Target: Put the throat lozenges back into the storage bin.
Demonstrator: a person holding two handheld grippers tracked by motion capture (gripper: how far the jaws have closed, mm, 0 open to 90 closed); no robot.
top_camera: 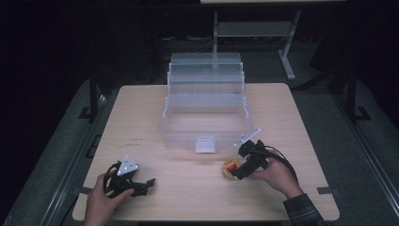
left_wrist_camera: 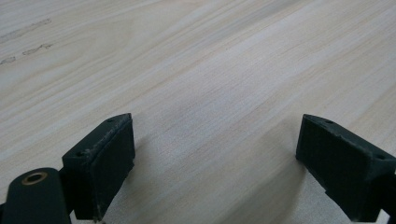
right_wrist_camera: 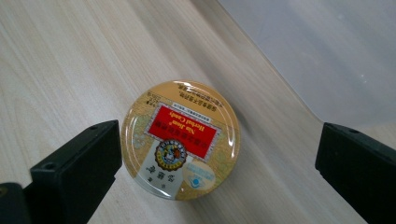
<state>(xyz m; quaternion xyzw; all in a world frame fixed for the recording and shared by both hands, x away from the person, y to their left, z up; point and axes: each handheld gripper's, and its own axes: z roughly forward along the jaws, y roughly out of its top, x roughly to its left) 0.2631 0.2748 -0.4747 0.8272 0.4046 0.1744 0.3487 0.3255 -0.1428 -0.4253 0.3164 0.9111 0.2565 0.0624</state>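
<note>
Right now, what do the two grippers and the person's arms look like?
Both are black handheld units with two blocky black jaws with flat pads. The left gripper carries a grey three-cornered plate on top and shows a brass-coloured ring by one jaw in its own view. The right gripper also carries a grey plate and trails a looped black cable. The right sleeve is dark plaid.

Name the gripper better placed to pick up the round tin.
Right. The right gripper hangs over the round tin with its fingers open either side; the left gripper sits far off on the table.
</note>
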